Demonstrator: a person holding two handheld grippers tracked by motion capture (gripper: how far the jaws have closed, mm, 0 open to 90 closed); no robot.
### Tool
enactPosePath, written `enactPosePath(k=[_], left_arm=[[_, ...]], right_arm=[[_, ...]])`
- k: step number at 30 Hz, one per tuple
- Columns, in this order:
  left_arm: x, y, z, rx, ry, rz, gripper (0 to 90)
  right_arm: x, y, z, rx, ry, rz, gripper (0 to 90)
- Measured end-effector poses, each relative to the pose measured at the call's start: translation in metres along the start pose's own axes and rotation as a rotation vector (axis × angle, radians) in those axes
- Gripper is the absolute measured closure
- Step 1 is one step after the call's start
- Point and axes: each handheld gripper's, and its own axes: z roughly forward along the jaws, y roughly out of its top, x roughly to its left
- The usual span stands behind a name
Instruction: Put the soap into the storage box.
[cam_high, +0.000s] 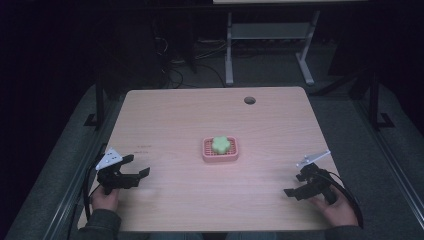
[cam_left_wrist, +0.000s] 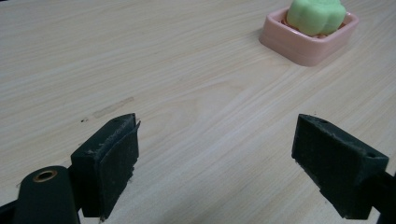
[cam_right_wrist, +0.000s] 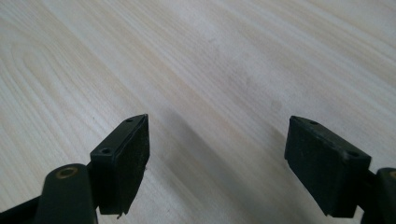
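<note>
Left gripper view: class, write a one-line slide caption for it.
Open left hand-held gripper above a wooden table, facing a green flower-shaped soap in a pink soap dish.

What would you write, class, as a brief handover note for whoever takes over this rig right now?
Left claw: open, holding nothing, low over the table's near left.
Right claw: open, holding nothing, near right.
Green flower-shaped sponge sits in the pink tray at the middle of the wooden table, apart from both claws.
Done: nothing handled yet, by the look of it.
Left: probably reach in and grasp the sponge or tray.
</note>
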Motion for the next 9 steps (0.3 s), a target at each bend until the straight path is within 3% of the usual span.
enactPosePath(k=[9], left_arm=[[0.0, 0.0009, 0.0014, -0.003, 0.003, 0.005, 14.4]], right_arm=[[0.0075, -0.0062, -0.0052, -0.033, -0.019, 0.011, 21.1]])
